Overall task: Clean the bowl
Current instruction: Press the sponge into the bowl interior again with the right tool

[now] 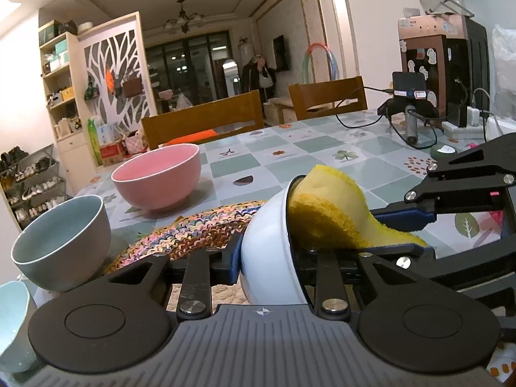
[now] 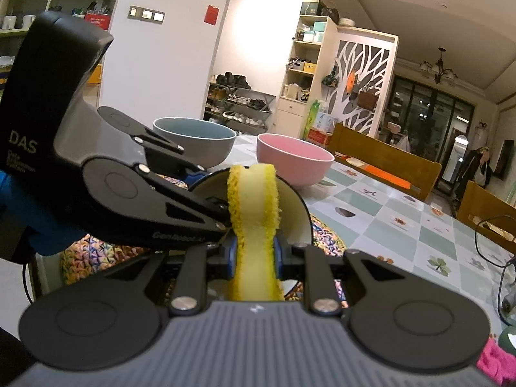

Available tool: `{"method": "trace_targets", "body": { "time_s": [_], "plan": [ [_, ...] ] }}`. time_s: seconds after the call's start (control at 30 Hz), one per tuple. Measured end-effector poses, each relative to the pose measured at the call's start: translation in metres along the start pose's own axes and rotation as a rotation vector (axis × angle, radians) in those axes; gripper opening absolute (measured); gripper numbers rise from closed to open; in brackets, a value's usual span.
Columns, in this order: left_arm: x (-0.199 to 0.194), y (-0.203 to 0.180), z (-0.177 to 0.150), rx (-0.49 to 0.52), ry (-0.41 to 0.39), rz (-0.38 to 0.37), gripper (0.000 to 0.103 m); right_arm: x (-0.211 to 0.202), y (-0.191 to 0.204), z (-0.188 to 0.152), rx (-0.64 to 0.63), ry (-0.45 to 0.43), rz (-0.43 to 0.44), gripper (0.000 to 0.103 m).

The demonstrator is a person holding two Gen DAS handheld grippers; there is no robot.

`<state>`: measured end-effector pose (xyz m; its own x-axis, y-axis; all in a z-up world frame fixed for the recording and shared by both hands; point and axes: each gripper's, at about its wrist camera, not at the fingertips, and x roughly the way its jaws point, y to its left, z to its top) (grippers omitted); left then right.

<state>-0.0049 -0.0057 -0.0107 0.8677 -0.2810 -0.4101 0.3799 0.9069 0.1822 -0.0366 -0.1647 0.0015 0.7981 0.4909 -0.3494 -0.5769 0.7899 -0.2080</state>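
The left gripper (image 1: pixel 267 258) clamps the white bowl (image 1: pixel 271 245) tipped on its side above the woven mat (image 1: pixel 193 229); the right gripper (image 2: pixel 256 258), pinching a folded yellow sponge (image 2: pixel 253 213), presses it into the bowl's mouth.

We see our left gripper (image 1: pixel 269 254) with black link arms, silver screws, round black hubs, a ribbed grey body and blue pads, we see our right gripper (image 2: pixel 256 256) built alike, the left one's housing lettered DAS and GenRobot.AI, a blue sleeve (image 2: pixel 19 213) behind it.
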Motion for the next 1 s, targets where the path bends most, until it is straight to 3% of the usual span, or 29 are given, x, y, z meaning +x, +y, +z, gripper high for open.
{"method": "trace_targets", "body": {
  "time_s": [0.53,1.0],
  "plan": [
    [0.002,0.005,0.0,-0.016,0.014,0.001,0.027,0.003,-0.014,-0.004,0.144,0.041,-0.07,0.021],
    [-0.001,-0.006,0.004,0.014,-0.014,-0.01,0.029,0.006,-0.008,-0.014,0.137,0.089,-0.006,0.021]
  ]
}}
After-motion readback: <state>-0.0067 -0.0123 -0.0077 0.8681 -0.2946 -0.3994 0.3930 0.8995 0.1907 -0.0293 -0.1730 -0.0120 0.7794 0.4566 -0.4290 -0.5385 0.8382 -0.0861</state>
